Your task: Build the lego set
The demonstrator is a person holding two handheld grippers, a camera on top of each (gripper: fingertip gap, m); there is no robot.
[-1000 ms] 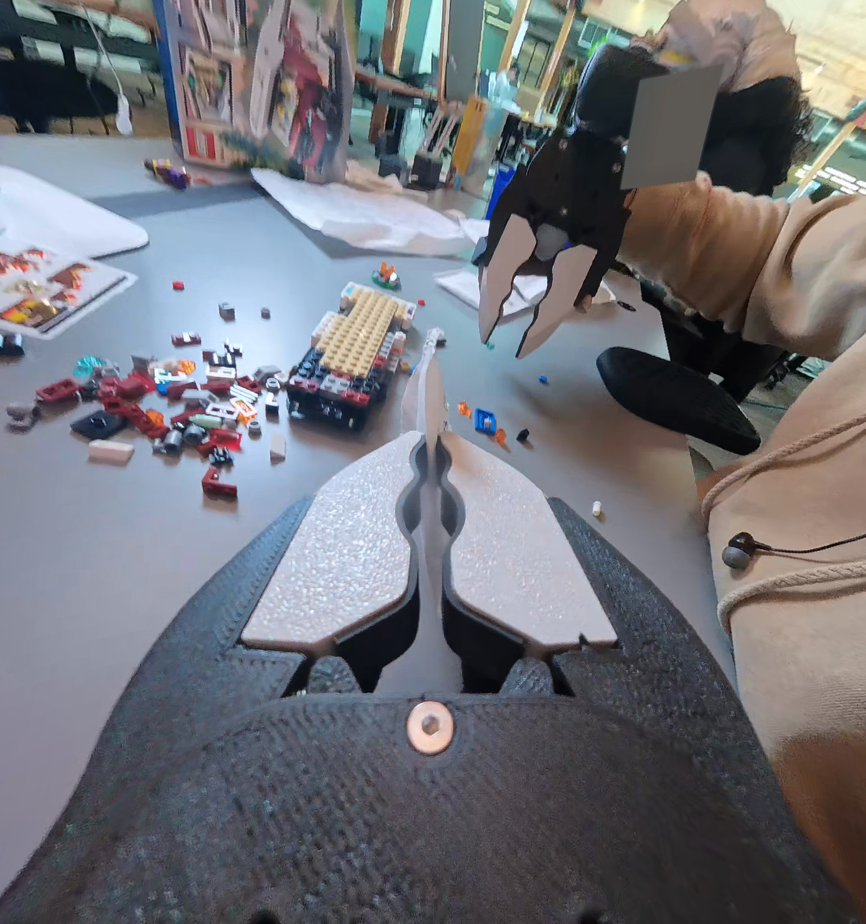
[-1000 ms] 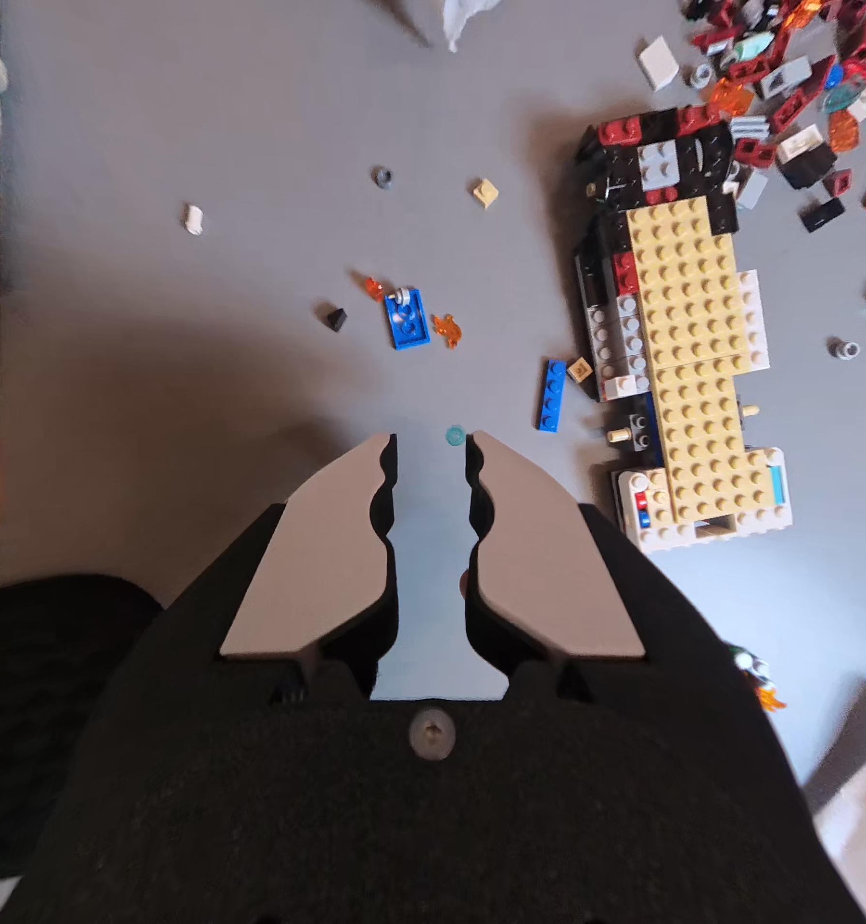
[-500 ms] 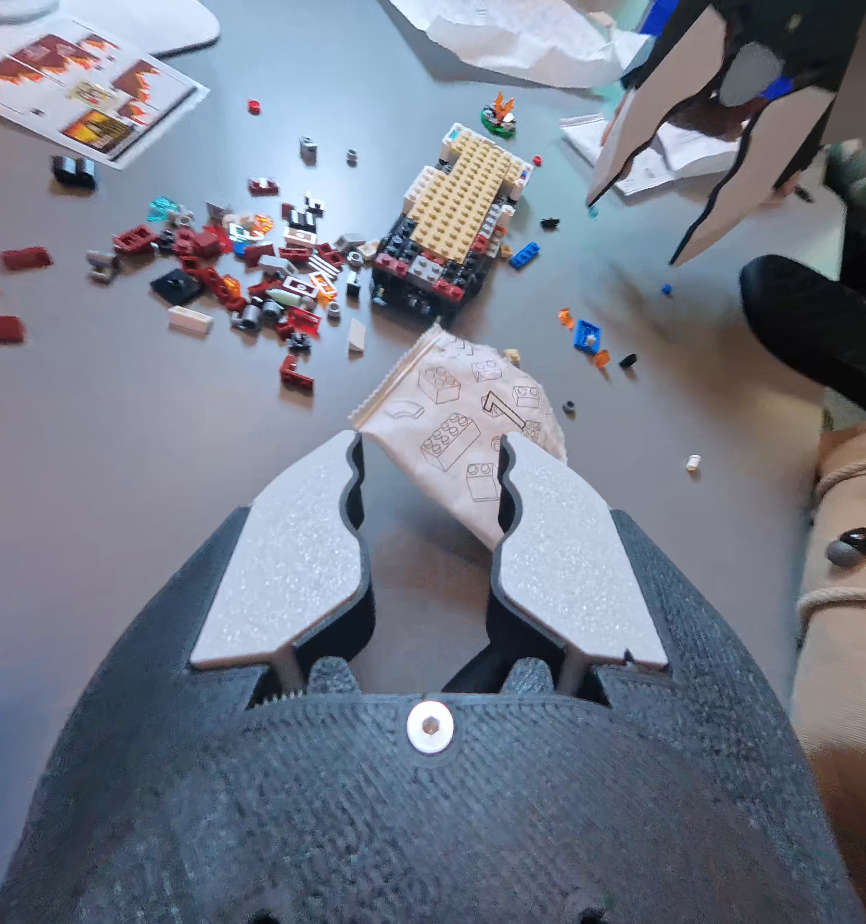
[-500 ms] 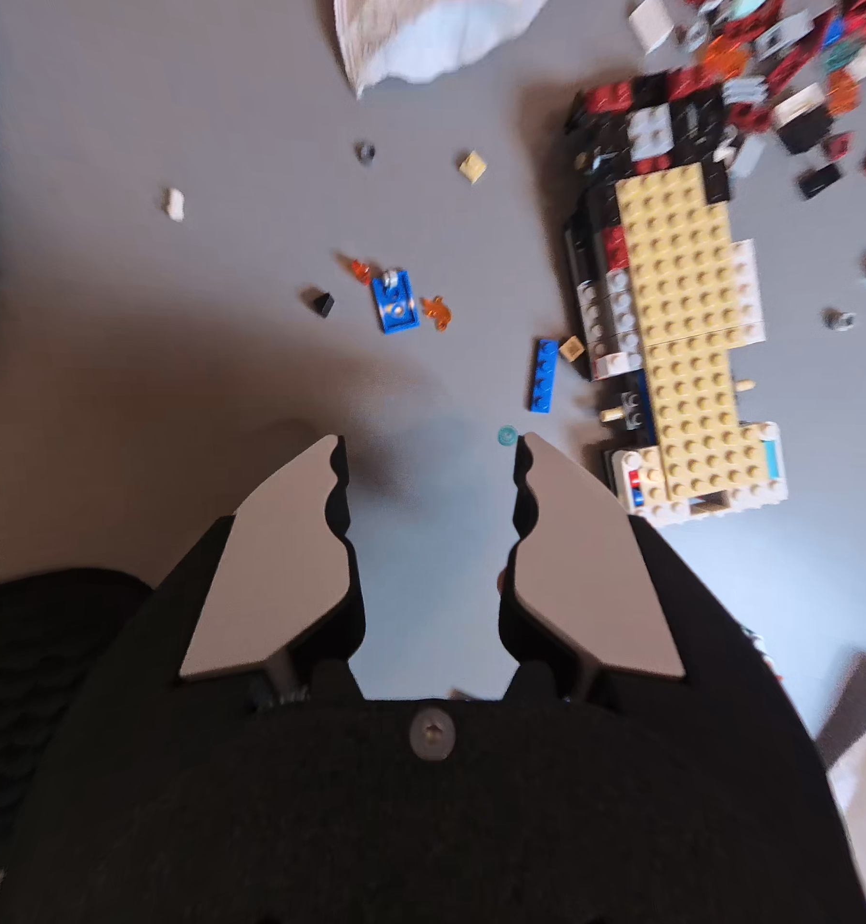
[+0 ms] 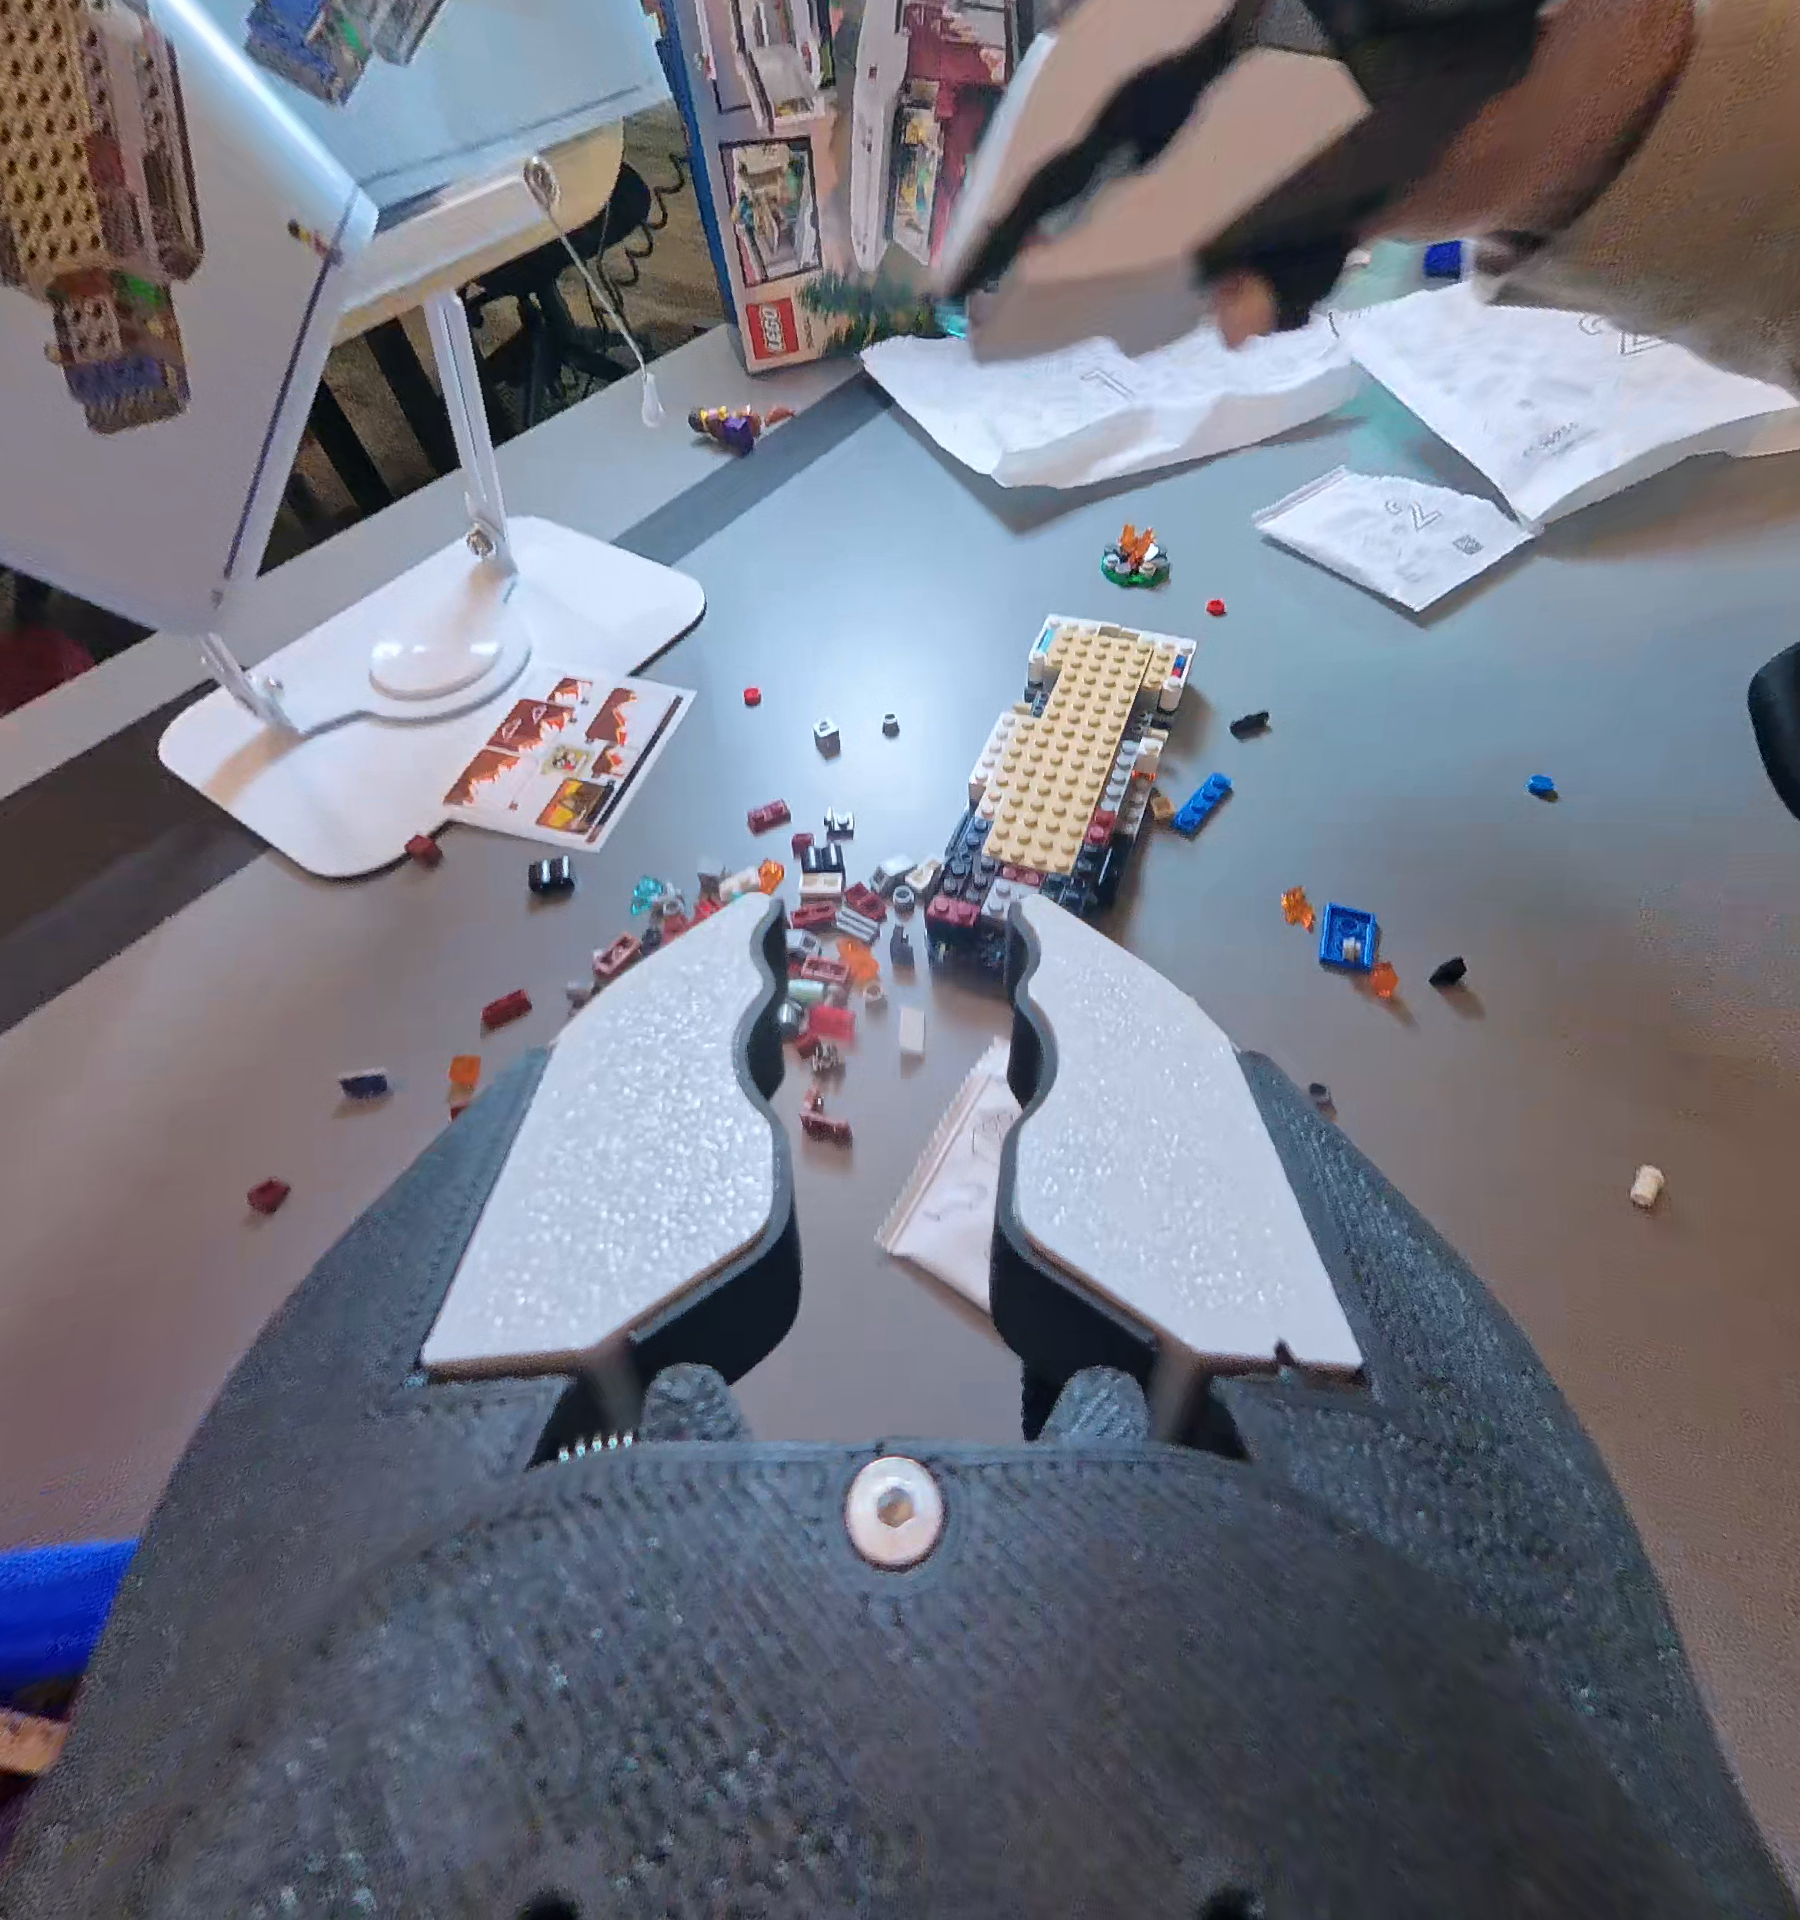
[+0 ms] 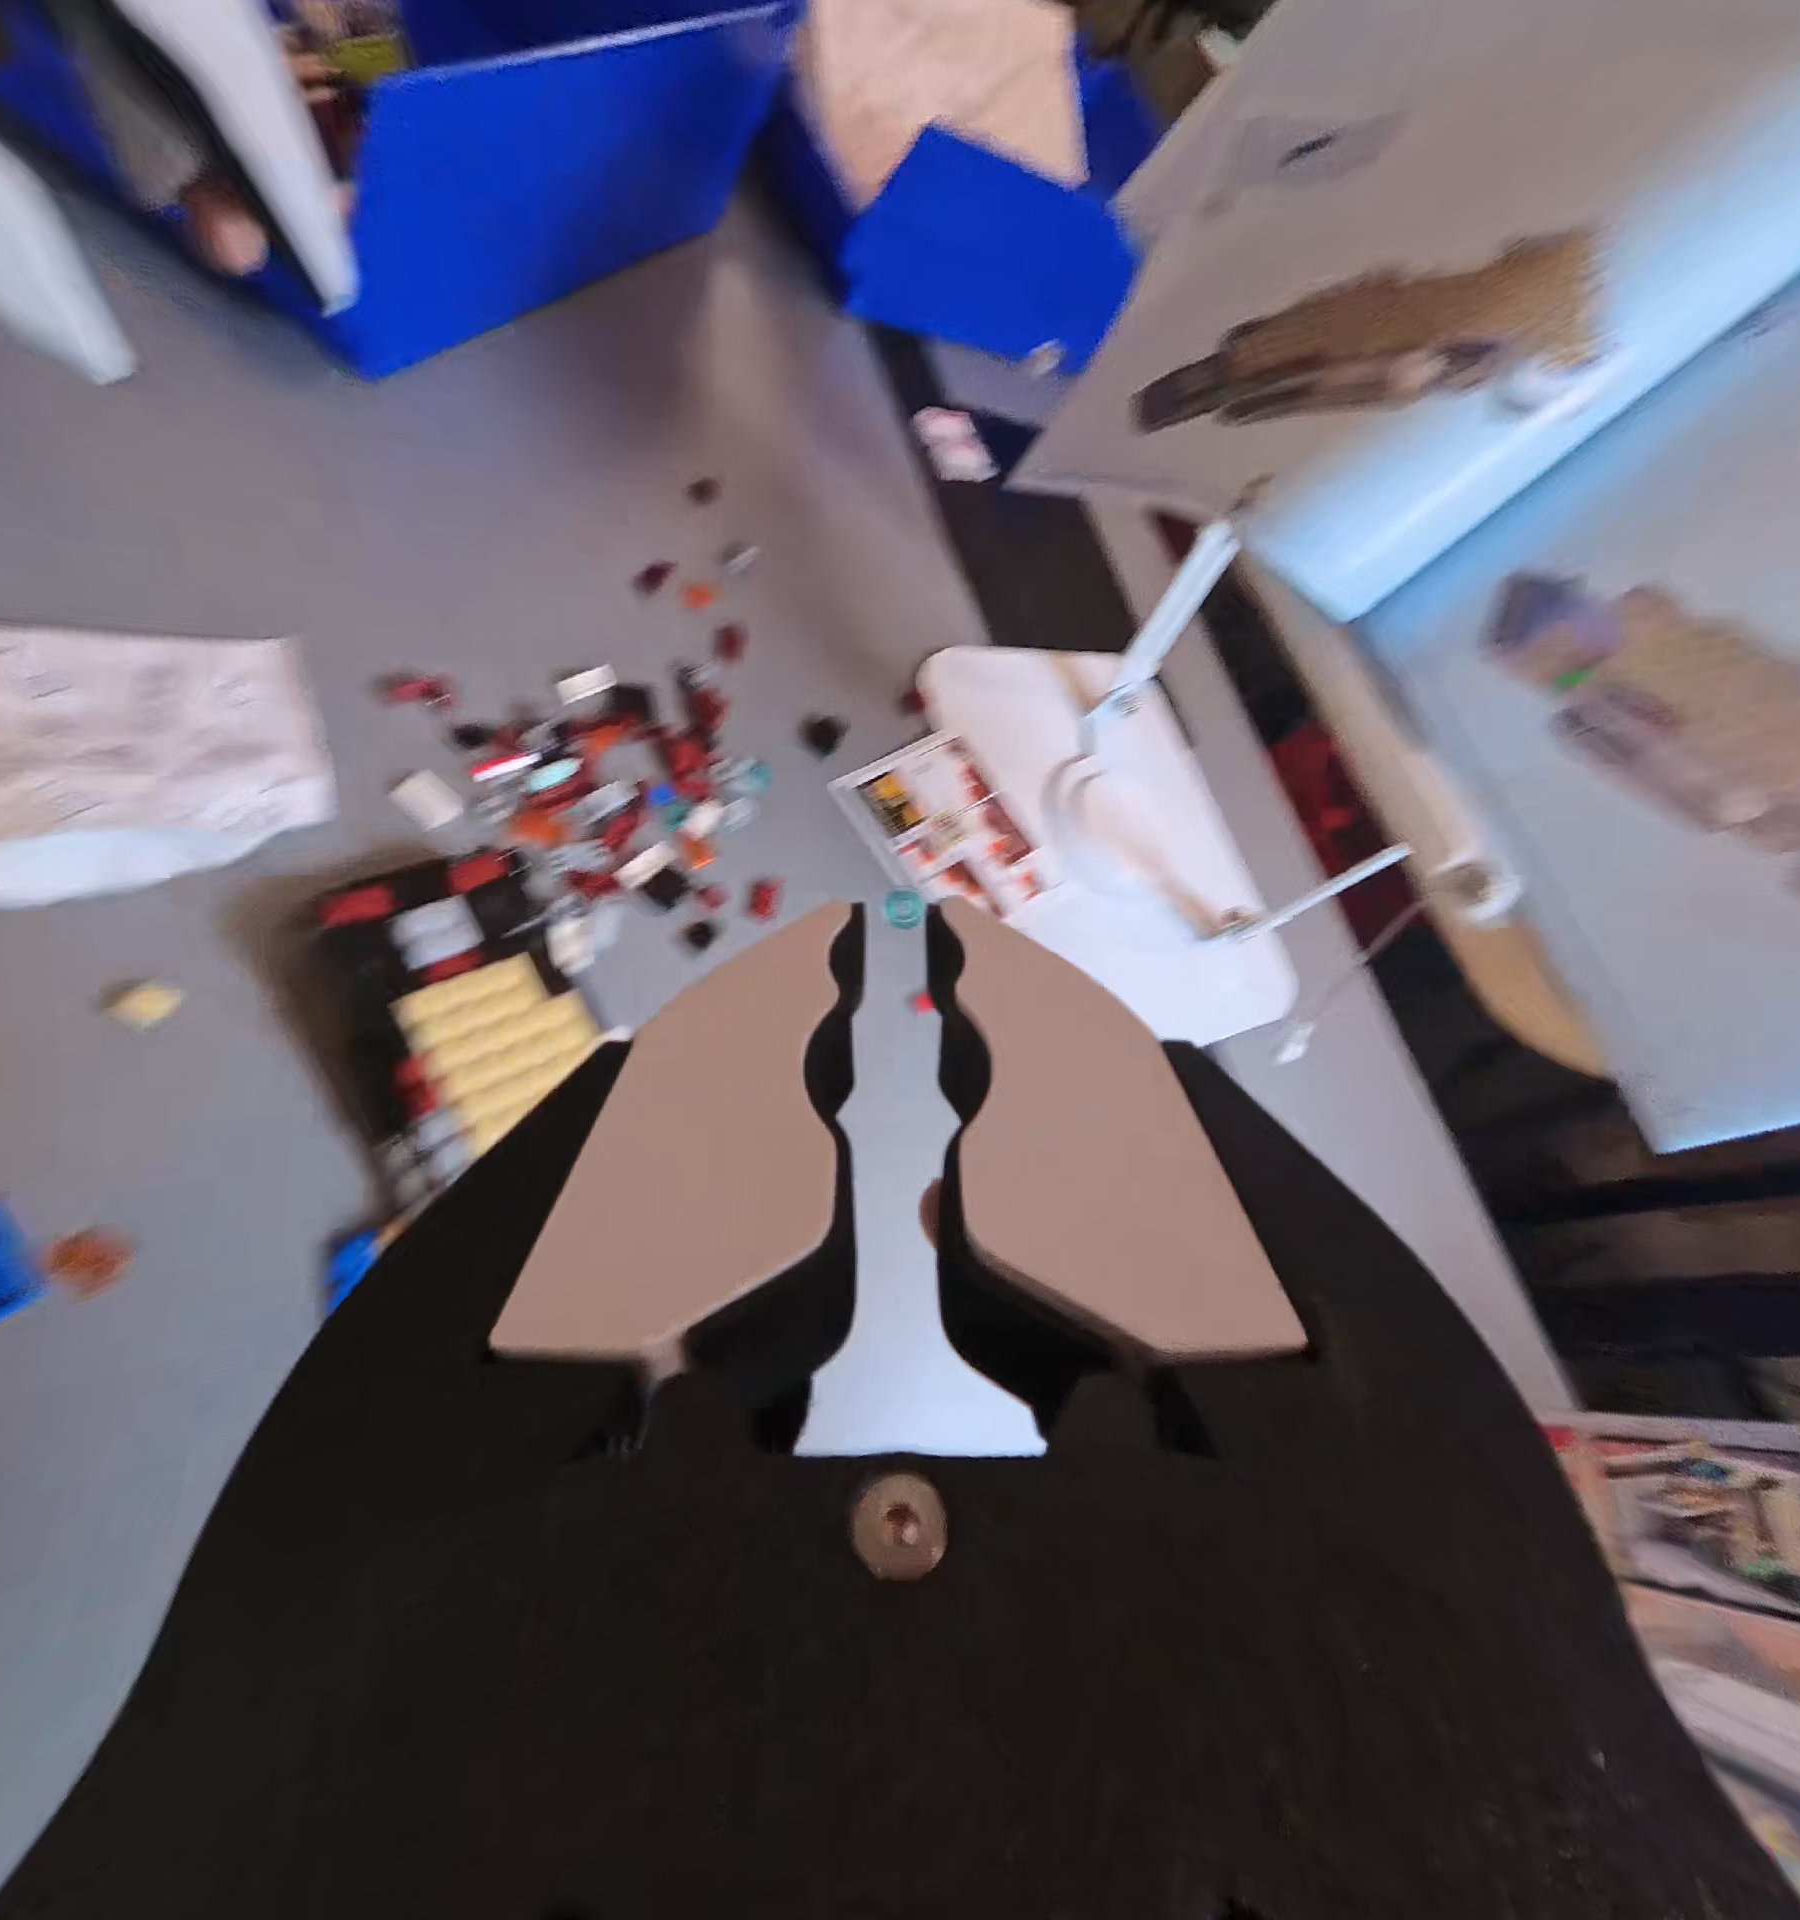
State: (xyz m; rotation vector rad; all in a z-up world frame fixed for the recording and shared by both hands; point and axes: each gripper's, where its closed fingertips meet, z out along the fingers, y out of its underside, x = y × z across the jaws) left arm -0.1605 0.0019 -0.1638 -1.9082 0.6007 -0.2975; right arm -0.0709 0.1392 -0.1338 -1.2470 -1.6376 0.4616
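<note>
Above the grey table [image 5: 979, 540], the left gripper [image 5: 891, 920] hung with its fingers spread apart and nothing between them. Taking the tan-topped brick model [image 5: 1067, 774] as the landmark: the loose pile of small red, black and orange bricks [image 5: 823, 935] lay just beside its near-left end, under the gap of the open fingers, and a small paper packet [image 5: 953, 1184] lay nearer than the model, partly hidden behind the right finger. A blue plate [image 5: 1348, 935] sat to the model's right, a sticker sheet [image 5: 569, 758] and a white stand base [image 5: 439, 707] to its left, a printed box [image 5: 802, 177] beyond it. The right gripper [image 6: 894, 912] was raised over the table, blurred, its fingers drawn close on a small teal round piece [image 6: 904, 909] pinched at the tips, with the model below and to its left
</note>
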